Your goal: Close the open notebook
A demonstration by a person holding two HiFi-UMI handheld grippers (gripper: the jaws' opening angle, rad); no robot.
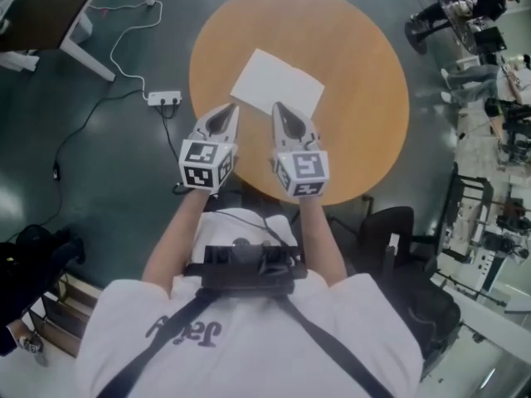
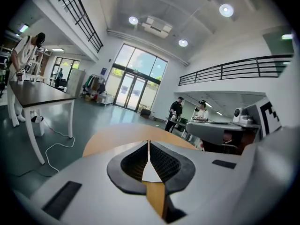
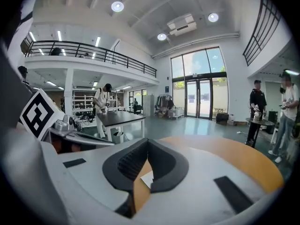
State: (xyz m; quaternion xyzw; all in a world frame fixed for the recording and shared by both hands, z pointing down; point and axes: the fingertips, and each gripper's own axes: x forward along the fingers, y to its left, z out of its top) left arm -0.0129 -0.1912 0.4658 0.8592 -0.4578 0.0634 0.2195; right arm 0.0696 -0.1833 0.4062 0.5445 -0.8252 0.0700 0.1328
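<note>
The open notebook [image 1: 276, 83] lies flat on the round wooden table [image 1: 365, 98], showing white pages. Both grippers hover side by side over the table's near edge and point at it. My left gripper [image 1: 228, 110] is shut and empty, its tip just short of the notebook's near left corner. My right gripper [image 1: 278, 106] is shut too, its tip over the notebook's near edge. In the left gripper view the jaws [image 2: 148, 144] meet, with a sliver of white page [image 2: 150, 172] below them. The right gripper view shows closed jaws [image 3: 148, 142] and a notebook corner [image 3: 146, 178].
A power strip [image 1: 163, 98] with a white cable lies on the floor left of the table. A white table leg [image 1: 83, 44] stands at the upper left. A black chair [image 1: 390, 222] sits at the table's near right. Benches with equipment [image 1: 498, 222] line the right side.
</note>
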